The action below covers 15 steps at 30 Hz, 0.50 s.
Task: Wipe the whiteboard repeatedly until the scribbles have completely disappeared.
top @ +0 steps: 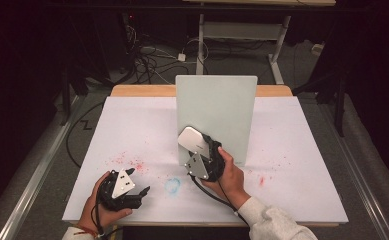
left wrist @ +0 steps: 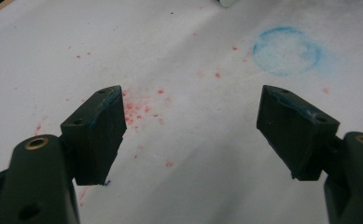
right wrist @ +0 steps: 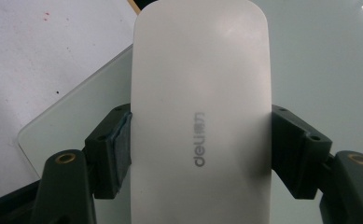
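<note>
White oblong plastic eraser (right wrist: 200, 112), clamped across its sides in the right gripper (top: 198, 150) against the upright pale-green board (top: 217, 107) at table centre, wants flat, even strokes; left gripper (top: 132, 192) rests wide open at seven o'clock.

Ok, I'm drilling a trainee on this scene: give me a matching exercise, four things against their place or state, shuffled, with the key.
Things:
1. left gripper
2. right gripper
3. board
4. blue ring

States:
A. stands upright mid-table
B. jaws open, nothing between
C. smudged on the white sheet near the front edge
D. clamped on the white eraser

Pairs: 1-B, 2-D, 3-A, 4-C
</note>
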{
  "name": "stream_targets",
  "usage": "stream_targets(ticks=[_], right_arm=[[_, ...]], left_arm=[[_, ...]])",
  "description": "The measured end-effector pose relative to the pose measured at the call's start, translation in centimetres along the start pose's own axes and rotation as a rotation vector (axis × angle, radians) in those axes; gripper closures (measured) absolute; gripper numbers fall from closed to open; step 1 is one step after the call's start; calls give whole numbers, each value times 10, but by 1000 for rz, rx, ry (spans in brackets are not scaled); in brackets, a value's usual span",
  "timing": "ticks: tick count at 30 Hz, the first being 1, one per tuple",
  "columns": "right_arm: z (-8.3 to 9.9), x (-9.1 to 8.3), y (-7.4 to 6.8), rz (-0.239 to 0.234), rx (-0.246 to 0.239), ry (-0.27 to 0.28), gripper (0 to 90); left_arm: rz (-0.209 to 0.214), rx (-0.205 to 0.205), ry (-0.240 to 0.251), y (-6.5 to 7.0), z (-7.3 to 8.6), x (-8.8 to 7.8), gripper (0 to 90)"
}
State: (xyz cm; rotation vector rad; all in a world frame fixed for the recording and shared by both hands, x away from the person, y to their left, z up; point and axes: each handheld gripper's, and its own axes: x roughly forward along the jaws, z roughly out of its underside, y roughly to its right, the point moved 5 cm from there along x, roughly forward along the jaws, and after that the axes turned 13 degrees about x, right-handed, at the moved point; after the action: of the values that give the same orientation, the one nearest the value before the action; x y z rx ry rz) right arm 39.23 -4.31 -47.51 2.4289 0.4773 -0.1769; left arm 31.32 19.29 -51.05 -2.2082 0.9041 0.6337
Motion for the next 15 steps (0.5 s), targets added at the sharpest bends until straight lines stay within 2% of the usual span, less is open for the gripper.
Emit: stream_targets(ticks=[4,6,8,10,12,15], right_arm=[[-4,0,4,-17,19,2,309],[-11,1,10,6,39,15,309],[-19,3,17,11,80,22,309],[-28,4,25,39,63,30,309],[-36,6,33,44,83,42,309],[-45,8,37,56,83,45,309]], left_arm=[[7,-9,-8,1,0,0,230],[8,-9,-8,1,0,1,229],[9,-10,-7,2,0,1,229],[10,-11,-10,1,1,1,229],[9,-12,-8,1,1,1,229],[3,-1,-3,0,0,0,229]])
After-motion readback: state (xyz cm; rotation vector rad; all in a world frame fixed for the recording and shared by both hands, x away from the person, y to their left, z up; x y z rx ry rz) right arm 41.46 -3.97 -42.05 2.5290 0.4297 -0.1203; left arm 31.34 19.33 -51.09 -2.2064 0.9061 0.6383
